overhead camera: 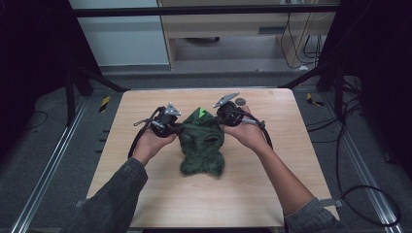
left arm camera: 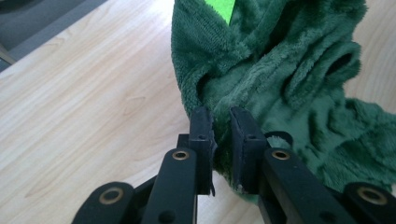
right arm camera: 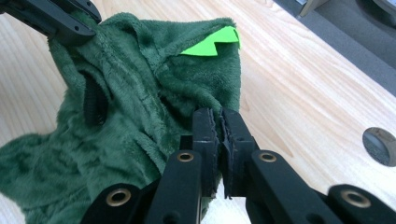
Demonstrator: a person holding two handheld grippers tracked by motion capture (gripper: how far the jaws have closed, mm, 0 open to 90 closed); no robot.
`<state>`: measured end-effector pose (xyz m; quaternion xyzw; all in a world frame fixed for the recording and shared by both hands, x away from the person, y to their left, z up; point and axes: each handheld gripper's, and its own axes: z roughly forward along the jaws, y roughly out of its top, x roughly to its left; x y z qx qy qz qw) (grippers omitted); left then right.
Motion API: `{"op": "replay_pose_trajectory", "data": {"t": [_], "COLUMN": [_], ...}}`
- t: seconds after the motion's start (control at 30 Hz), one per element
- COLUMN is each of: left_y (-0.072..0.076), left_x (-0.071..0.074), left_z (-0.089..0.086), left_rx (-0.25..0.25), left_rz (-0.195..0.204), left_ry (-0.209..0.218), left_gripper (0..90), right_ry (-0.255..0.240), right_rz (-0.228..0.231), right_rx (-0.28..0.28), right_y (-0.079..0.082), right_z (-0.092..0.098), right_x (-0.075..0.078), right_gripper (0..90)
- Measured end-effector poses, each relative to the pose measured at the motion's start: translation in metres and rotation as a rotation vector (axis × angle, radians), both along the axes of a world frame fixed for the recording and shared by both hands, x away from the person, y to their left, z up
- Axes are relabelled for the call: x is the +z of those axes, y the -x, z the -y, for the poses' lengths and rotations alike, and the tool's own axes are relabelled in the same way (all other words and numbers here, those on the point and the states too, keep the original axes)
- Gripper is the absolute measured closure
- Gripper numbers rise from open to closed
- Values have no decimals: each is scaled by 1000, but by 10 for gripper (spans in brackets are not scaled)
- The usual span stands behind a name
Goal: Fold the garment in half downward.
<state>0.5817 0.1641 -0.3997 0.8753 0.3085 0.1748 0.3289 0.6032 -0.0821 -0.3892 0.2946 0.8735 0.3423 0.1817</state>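
A dark green fleece garment (overhead camera: 204, 148) lies bunched in the middle of the wooden table (overhead camera: 218, 194), its upper part lifted between both grippers. A bright green jagged patch (overhead camera: 200, 113) shows at its top. My left gripper (overhead camera: 180, 128) pinches the garment's left edge; in the left gripper view the jaws (left arm camera: 222, 126) are shut with the fleece (left arm camera: 289, 84) between them. My right gripper (overhead camera: 219, 119) holds the right edge; its jaws (right arm camera: 219, 123) are shut on a fold of the fleece (right arm camera: 130, 121) just below the bright patch (right arm camera: 212, 42). The left gripper (right arm camera: 56, 18) appears in the right gripper view's top left corner.
A small grey round disc or hole (overhead camera: 240, 101) sits on the table behind the right gripper, also seen at the edge of the right gripper view as a grey disc (right arm camera: 380, 145). Bare wood surrounds the garment. Metal rails and cables run along the floor on both sides.
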Motion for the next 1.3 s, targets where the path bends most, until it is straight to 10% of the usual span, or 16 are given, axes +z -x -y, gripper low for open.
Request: {"op": "replay_pose_trajectory", "data": {"t": [1.3], "left_y": [44], "left_x": [-37], "left_z": [-4], "left_rx": [-52], "left_rz": [-20], "left_ry": [-13], "left_gripper": [786], "right_ry": [-18], "right_rz": [34], "right_rx": [73], "right_y": [60], "right_z": [3], "right_x": [-34], "right_gripper": [836]}}
